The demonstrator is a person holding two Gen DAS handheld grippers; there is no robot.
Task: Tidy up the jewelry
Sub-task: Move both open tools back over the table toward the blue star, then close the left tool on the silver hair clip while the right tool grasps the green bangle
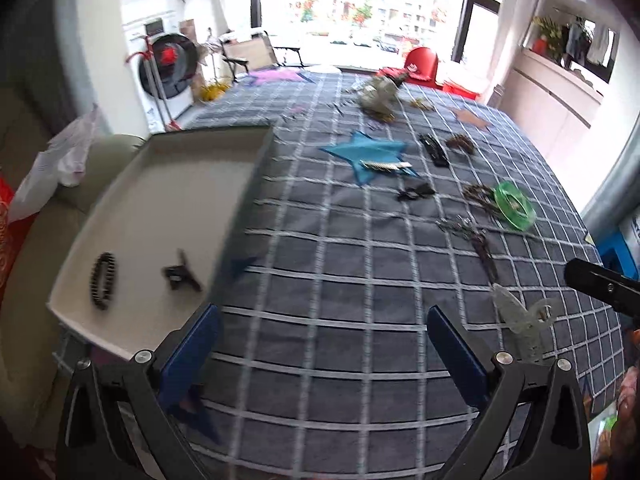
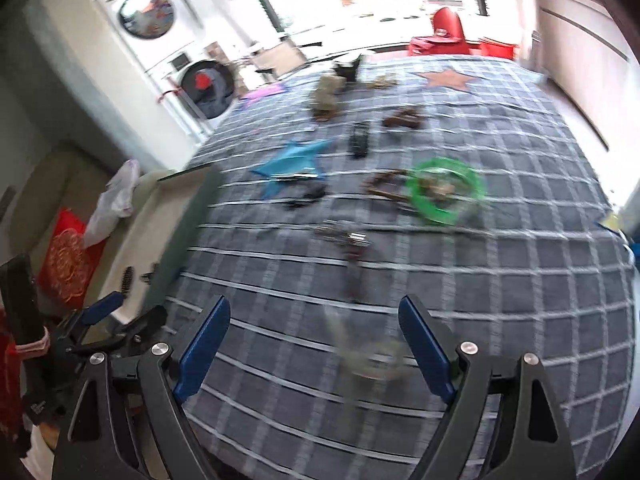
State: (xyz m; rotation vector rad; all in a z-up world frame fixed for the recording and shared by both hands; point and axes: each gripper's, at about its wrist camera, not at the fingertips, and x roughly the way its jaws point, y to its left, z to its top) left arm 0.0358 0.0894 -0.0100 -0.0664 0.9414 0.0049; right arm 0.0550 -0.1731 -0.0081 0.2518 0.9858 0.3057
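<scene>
A white tray [image 1: 168, 208] lies at the table's left edge with a black beaded bracelet [image 1: 103, 281] and a black hair clip [image 1: 180, 273] in it. My left gripper [image 1: 324, 328] is open and empty, just right of the tray's near corner. A clear hair claw [image 1: 520, 320] lies right of it. My right gripper [image 2: 314, 320] is open and empty above the blurred clear claw [image 2: 368, 356]. A green bangle [image 2: 444, 192], a brown bracelet [image 2: 384, 184], a chain [image 2: 348, 240] and black clips [image 2: 358, 140] lie scattered beyond.
The table has a grey checked cloth [image 1: 360, 280] with a blue star patch [image 1: 364, 152] and a pink star patch [image 2: 446, 78]. A pile of trinkets [image 1: 378, 96] sits far back. A sofa [image 1: 24, 280] stands left of the table. A red chair [image 1: 420, 62] is behind.
</scene>
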